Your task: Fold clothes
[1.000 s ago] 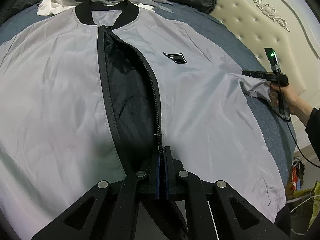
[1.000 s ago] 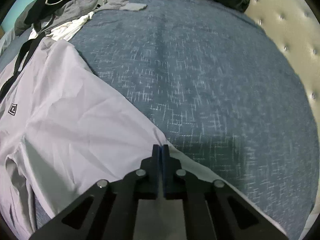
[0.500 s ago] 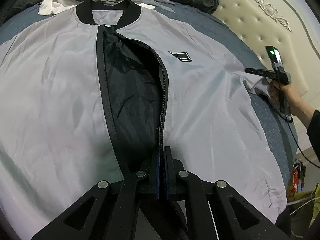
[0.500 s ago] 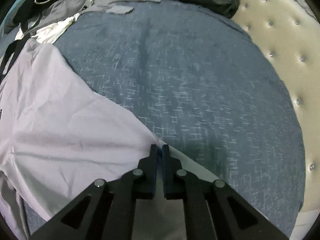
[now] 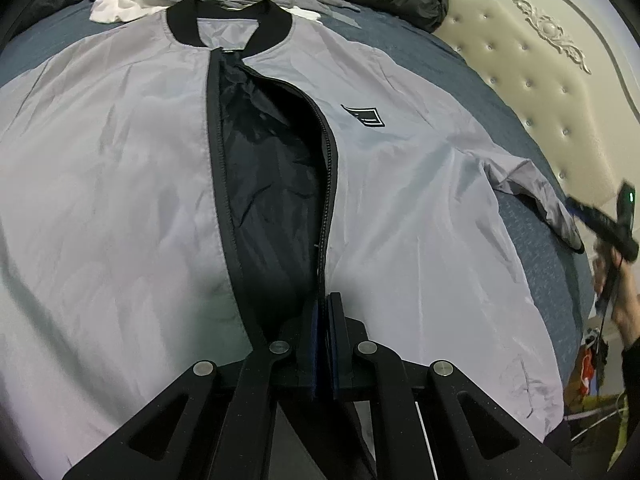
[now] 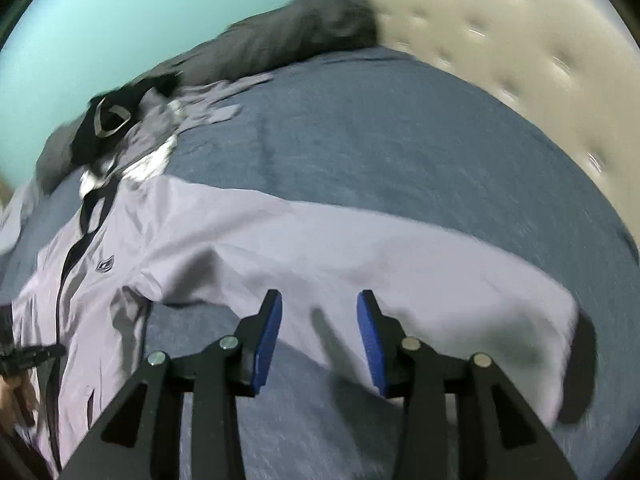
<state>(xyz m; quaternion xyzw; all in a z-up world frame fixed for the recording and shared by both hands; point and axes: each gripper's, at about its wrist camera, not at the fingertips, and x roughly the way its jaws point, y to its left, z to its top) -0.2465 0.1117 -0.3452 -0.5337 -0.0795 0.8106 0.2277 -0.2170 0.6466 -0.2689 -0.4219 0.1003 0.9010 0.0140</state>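
Left wrist: your left gripper (image 5: 323, 320) is clamped on the zipper edge at the hem of the jacket (image 5: 400, 200), spread on the bed (image 5: 532, 240).

Right wrist: your right gripper (image 6: 319, 320) is opening, empty, above the sleeve (image 6: 400, 256). You're at the spreading step; next calls for folding that sleeve inward.

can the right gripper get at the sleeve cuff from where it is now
Probably yes: the right gripper hangs over the jacket sleeve, jaws opening with nothing between them, and the black cuff lies uncovered on the bed.
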